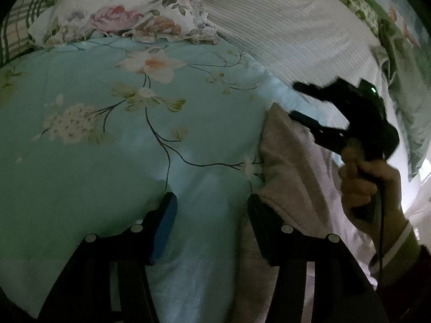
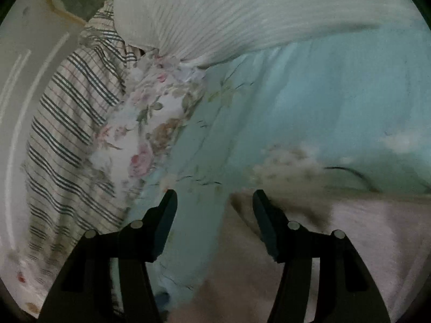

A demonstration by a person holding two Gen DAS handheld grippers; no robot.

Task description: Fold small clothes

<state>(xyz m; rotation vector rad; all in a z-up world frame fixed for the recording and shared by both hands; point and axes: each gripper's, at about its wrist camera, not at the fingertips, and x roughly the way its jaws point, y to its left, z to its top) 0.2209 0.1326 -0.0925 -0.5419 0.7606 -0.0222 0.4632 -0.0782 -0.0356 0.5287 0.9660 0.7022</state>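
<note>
Dim light; bed (image 1: 94,161) with pale blue floral sheet. Small pinkish-grey garment (image 1: 291,167) lying on the sheet, at the right of the left-wrist view, near edge running under the camera.

Left gripper (image 1: 212,204): jaws about half open, nothing between them; right finger over the garment's left edge, left finger over bare sheet.

Right gripper (image 2: 215,202): jaws about half open, empty. From the left wrist, seen held in a hand (image 1: 366,185) at the garment's far corner, lower finger just at the cloth; contact unclear.

Striped pillow (image 1: 282,27) and flowered pillow (image 1: 121,16) at the far side, well apart from the garment.

Judged step: approach to grasp, before a fold. Next move calls for lowering both grippers onto the edge, closing on one layer only, keeping sheet out of the pinch.
</note>
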